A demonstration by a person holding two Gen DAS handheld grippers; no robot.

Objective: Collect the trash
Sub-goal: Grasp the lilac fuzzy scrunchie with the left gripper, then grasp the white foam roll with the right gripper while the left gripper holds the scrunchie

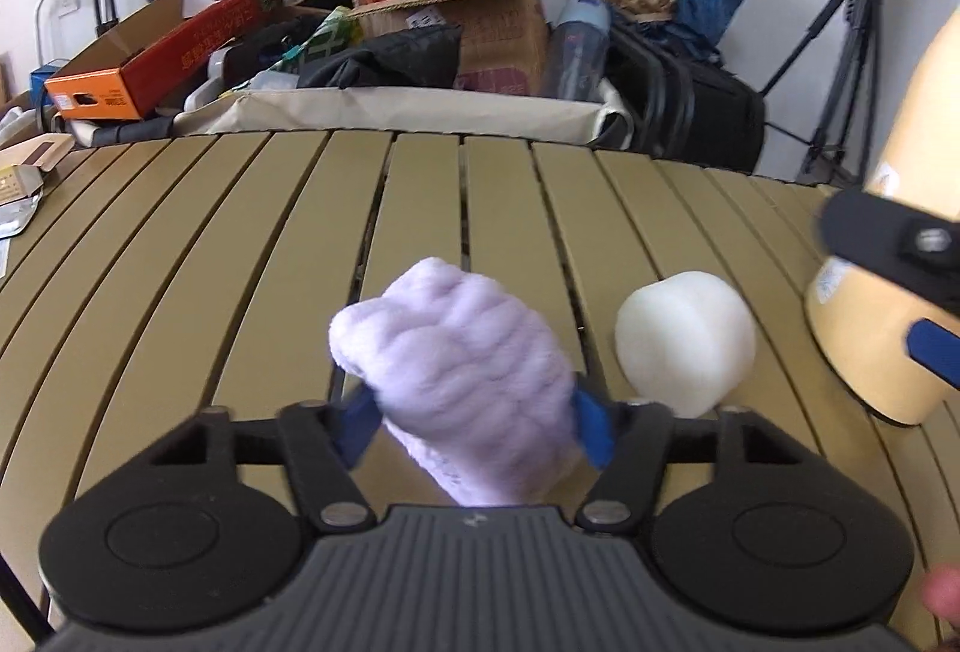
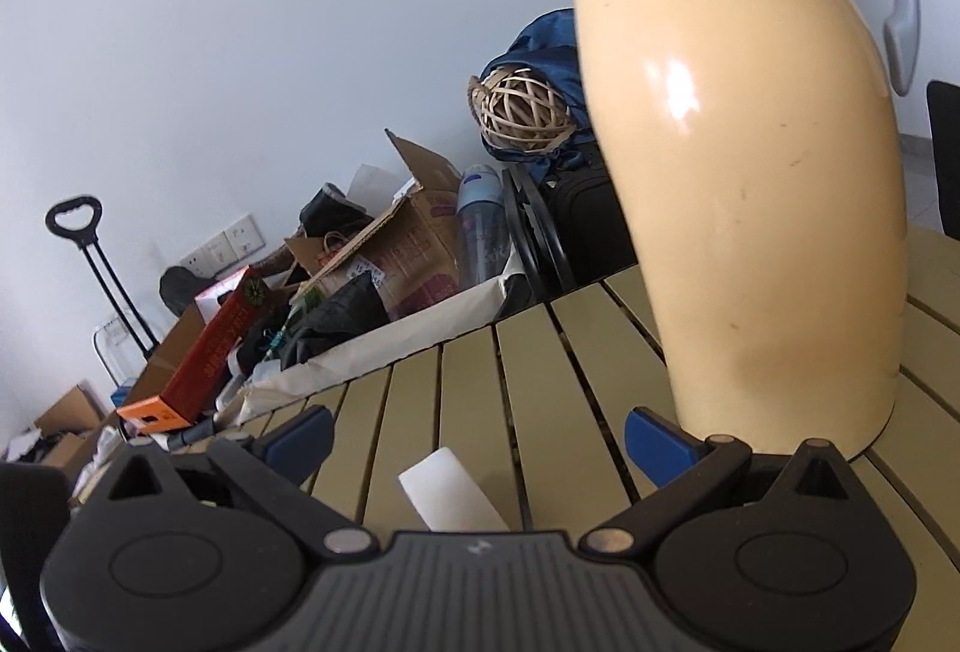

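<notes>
L claw point(image 1: 474, 415) pinches the fluffy purple cloth point(image 1: 462, 376) just above the table point(image 1: 240, 244), prob. to carry it off as trash. R claw point(image 2: 477, 442) is spread wide w/ the white roll point(image 2: 450, 493) between its tips, beside the jug point(image 2: 750, 172).

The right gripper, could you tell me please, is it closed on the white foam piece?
No, the right gripper stands open, its blue pads wide apart with the white foam piece lying untouched on the slatted table between them.
</notes>
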